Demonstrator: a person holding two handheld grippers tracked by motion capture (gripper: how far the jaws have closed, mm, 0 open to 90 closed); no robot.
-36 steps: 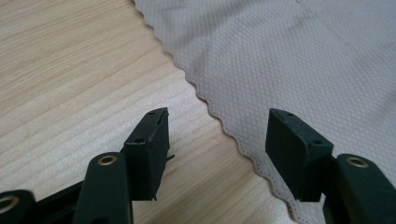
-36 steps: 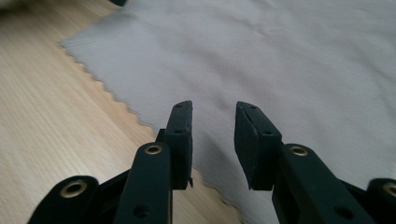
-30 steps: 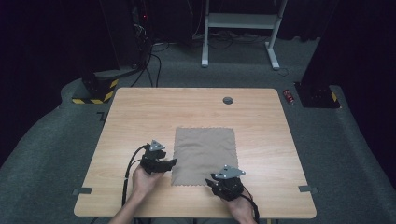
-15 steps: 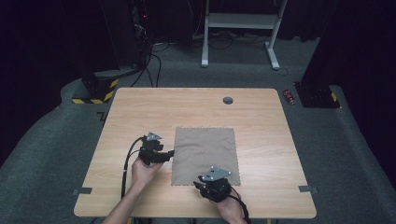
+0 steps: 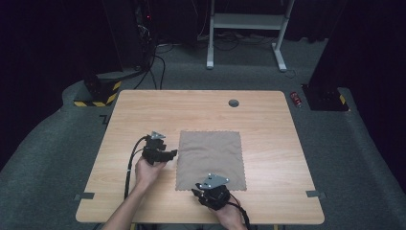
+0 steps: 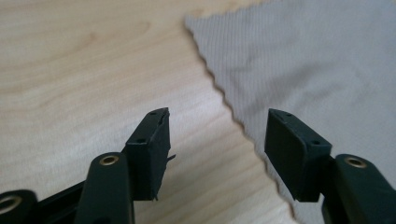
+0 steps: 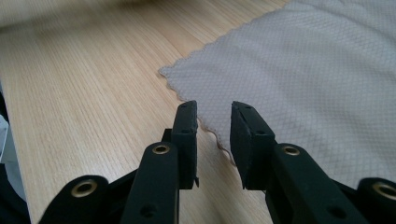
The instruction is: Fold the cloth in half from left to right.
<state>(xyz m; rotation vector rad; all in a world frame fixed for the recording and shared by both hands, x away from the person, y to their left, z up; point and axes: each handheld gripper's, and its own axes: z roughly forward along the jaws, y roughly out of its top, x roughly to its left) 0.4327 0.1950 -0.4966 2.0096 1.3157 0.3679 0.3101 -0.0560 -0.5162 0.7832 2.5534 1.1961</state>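
Cloth (image 5: 210, 159) flat mid-tabletop (image 5: 143, 115) | left hand-held gripper (image 6: 217, 135) agape astride left edge | right hand-held gripper (image 7: 213, 128) narrowing, unclenched, astride near edge | advice: pinch hem only, lift evenly.

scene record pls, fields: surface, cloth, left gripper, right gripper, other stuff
surface: wooden table
cloth: grey-brown square, flat, scalloped edge, near the table's middle
left gripper: at the cloth's left edge, jaws open; the edge runs between them in the left gripper view, pads not pressing
right gripper: at the cloth's near edge; jaws have just been closing, narrow gap, edge between them, not yet pinched
other: round hole near the table's far edge; red can on the floor
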